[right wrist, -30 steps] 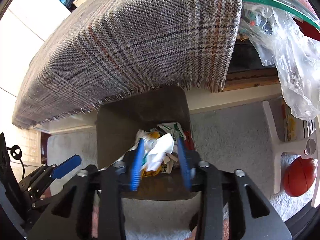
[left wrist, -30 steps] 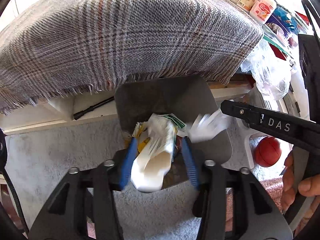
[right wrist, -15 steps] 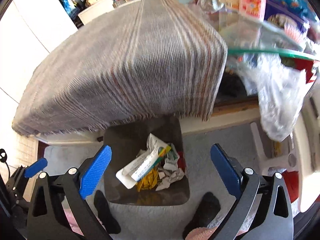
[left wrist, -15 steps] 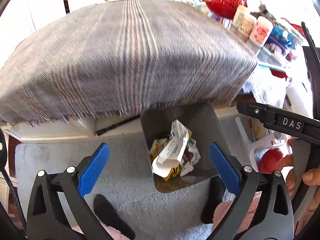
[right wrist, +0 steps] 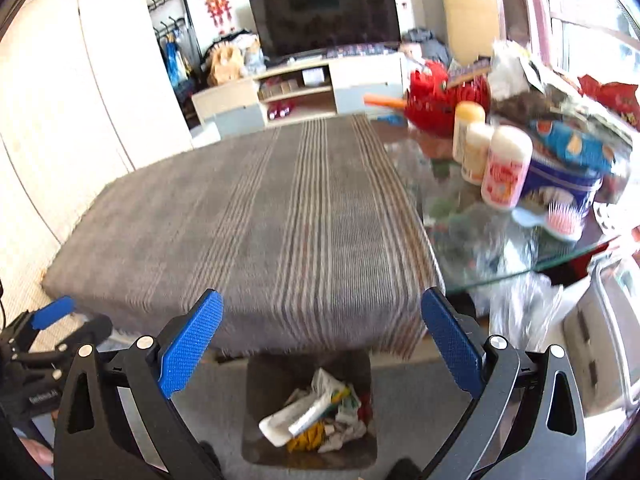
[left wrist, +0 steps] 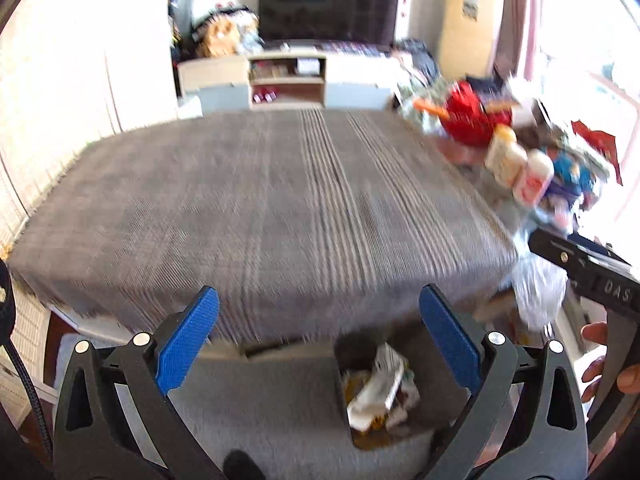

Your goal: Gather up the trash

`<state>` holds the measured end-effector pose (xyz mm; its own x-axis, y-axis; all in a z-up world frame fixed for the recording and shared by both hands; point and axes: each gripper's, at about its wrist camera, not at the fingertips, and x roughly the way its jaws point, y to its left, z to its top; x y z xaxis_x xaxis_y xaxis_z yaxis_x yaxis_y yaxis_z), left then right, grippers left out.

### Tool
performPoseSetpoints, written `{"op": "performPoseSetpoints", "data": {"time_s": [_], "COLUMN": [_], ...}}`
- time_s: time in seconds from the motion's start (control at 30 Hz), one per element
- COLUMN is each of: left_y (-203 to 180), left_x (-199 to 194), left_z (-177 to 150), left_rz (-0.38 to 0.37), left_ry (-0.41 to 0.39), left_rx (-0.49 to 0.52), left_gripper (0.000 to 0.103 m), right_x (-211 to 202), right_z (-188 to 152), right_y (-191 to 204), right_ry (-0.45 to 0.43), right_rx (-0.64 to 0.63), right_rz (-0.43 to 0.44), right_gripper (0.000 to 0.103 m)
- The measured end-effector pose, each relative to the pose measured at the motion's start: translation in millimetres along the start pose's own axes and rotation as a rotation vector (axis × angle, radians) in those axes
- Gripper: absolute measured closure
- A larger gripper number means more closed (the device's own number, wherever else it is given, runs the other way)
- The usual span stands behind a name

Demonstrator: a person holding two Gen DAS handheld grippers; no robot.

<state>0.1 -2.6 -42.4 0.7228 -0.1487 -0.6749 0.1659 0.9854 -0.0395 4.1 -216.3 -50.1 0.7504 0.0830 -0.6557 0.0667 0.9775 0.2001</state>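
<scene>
A dark waste bin [right wrist: 260,384] stands on the grey carpet below the table's front edge, with crumpled white and yellow wrappers [right wrist: 316,416] lying inside. The same bin [left wrist: 346,352] with its trash [left wrist: 380,392] shows low in the left wrist view. My left gripper [left wrist: 318,300] hangs well above the bin, open, with nothing between its blue pads. My right gripper [right wrist: 322,304] is likewise high above the bin, open and empty. The right gripper's black body [left wrist: 592,276] pokes in at the right of the left wrist view, and the left gripper's blue tip [right wrist: 52,312] at the left of the right wrist view.
A table under a grey plaid cloth [right wrist: 260,216] fills the middle. To its right a glass top [right wrist: 500,240] carries white bottles [right wrist: 506,168], a red basket [right wrist: 436,96] and packets. A clear plastic bag [right wrist: 520,312] hangs off its edge. A TV stand [right wrist: 300,88] is behind.
Both grippers let go of the wrappers, which dropped into the bin, and opened wide. Both then rose and tilted up, so the table top and the room came into view.
</scene>
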Motion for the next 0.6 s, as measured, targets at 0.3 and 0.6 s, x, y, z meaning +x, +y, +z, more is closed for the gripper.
{"op": "performPoseSetpoints", "data": {"time_s": [0.3,0.6], "left_y": [16,16], "left_x": [-3,2], "left_z": [41,56], "left_rz": [0.032,0.081], "left_ry": [-0.141,-0.225], "left_rx": [-0.02,0.003], "left_gripper": [0.008,0.008], "right_x": [-10,-2], "right_z": [36,44], "right_y": [17,19], "right_ry": [-0.163,-0.222], "right_rx": [-0.025,-0.035], "right_rz": [-0.006,-0.045], "right_gripper": [0.003,0.003]}}
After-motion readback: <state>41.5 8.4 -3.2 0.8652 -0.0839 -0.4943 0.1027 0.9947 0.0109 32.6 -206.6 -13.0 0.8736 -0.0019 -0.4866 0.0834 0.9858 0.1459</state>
